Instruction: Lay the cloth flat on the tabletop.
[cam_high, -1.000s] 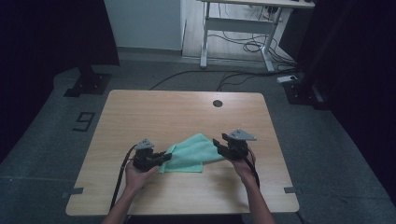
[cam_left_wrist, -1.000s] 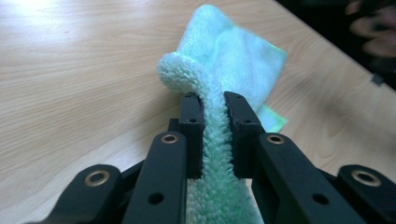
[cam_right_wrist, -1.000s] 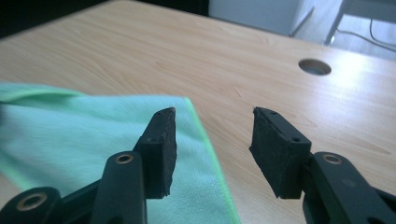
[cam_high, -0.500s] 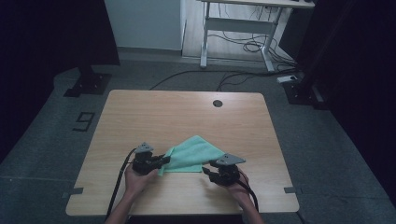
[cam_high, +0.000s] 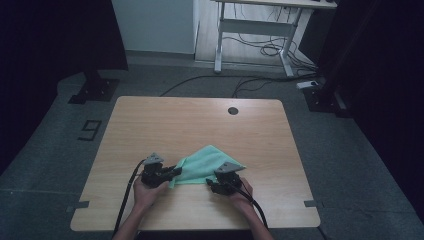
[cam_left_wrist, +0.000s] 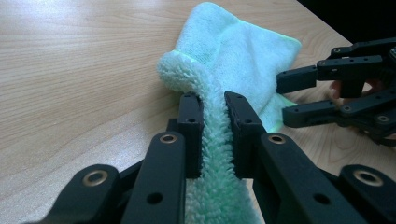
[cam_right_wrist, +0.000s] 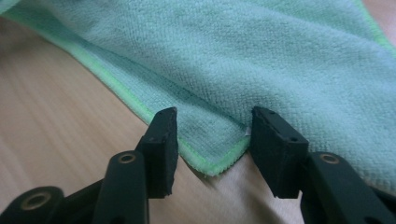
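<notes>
Cloth (cam_high: 207, 165): green, fluffy pile, lying rumpled on my worktop (cam_high: 200, 120), lower centre of the high view, between my two hands.

Left hand-held gripper (cam_high: 172, 172): at the cloth's left edge in the high view. Jaws pinched tight on a bunched fold of cloth (cam_left_wrist: 215, 140), which stands up between the pads in the middle of the left gripper view and runs on toward the upper centre of that frame. My left hand (cam_high: 145, 192) sits behind it, cable trailing to the bottom edge.

Right hand-held gripper (cam_high: 212, 184): at the cloth's lower right in the high view. Jaws about half open and just now opening a little. A hemmed corner of the cloth (cam_right_wrist: 215, 165) lies flat on the wood between the pads (cam_right_wrist: 163, 140), lower centre of the right gripper view; neither pad presses on it
</notes>
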